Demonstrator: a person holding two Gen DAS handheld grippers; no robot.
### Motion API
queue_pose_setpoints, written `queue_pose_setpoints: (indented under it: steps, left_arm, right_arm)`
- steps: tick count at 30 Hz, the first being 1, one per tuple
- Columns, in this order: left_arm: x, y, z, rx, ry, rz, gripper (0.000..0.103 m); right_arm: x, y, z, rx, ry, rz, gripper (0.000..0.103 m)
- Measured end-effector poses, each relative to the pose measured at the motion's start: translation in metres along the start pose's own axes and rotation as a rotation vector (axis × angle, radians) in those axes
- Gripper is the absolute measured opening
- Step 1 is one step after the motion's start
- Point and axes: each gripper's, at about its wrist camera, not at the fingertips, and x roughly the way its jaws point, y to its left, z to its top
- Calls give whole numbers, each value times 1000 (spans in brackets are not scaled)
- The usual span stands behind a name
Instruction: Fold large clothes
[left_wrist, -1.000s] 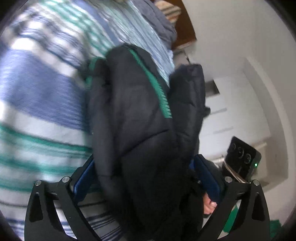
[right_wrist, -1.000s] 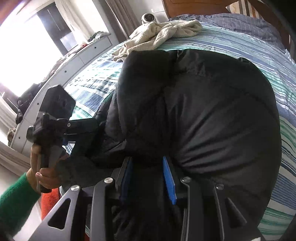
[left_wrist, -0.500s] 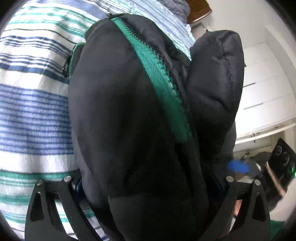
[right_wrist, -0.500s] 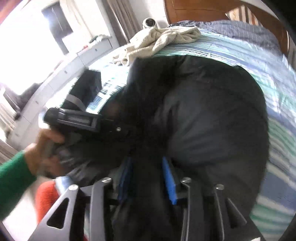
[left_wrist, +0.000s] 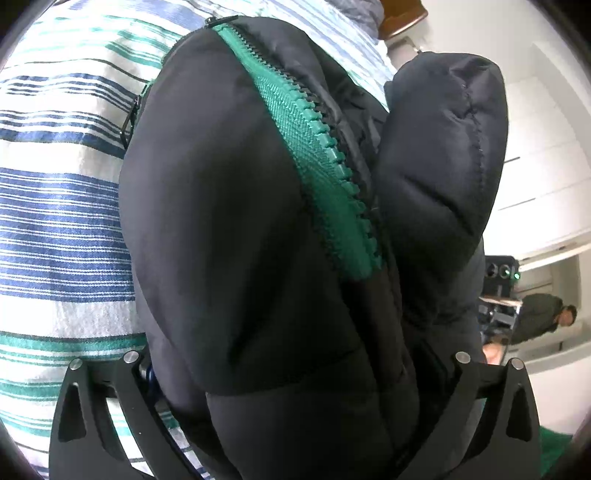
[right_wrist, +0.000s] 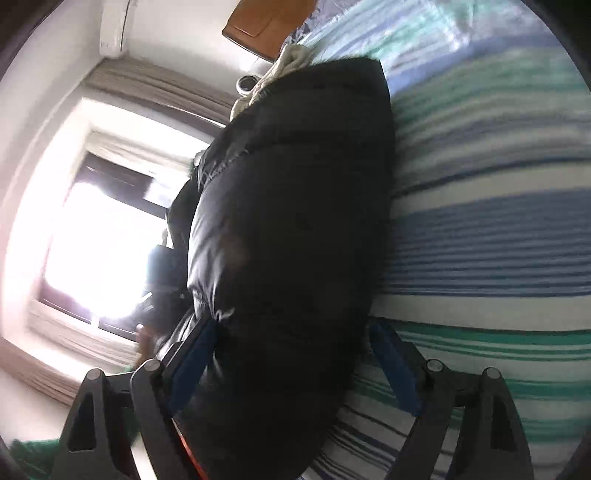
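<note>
Striped bed (right_wrist: 498, 240) underlies both tongs: my left tongs (left_wrist: 295, 387) clamp the jacket (left_wrist: 229, 240); right tongs (right_wrist: 295, 362) are opening around it, so the fold may spring apart.

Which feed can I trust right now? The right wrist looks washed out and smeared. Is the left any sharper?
Right wrist: the window blows out white, the black jacket loses its folds in backlit shadow, and the striped bedspread is motion-smeared. Left wrist: evenly lit and sharp, zipper teeth crisp, though fisheye bends the edges.
</note>
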Motion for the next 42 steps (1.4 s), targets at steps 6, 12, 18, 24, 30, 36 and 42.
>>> queue_pose_setpoints:
  steps: [6, 12, 18, 24, 30, 36, 42]
  left_arm:
    - [10, -19, 10, -6, -32, 55, 103]
    - [1, -46, -5, 68, -116, 119, 71]
    - [-6, -52, -15, 69, -146, 125, 63]
    - [-5, -55, -23, 61, -172, 118, 62]
    - [-14, -42, -26, 66, -181, 120, 60]
    - [-18, -38, -42, 62, -199, 119, 58]
    - [-41, -60, -56, 75, -249, 136, 47]
  right_arm:
    - [38, 13, 22, -61, 39, -72, 85]
    - [42, 68, 9, -276, -5, -288, 67]
    - [60, 128, -1, -447, -45, -448, 65]
    - [54, 135, -7, -498, -51, -484, 65]
    - [53, 142, -14, -524, -59, -495, 65]
    - [44, 140, -17, -541, -67, -494, 65]
    - [31, 150, -23, -600, -106, -428, 61]
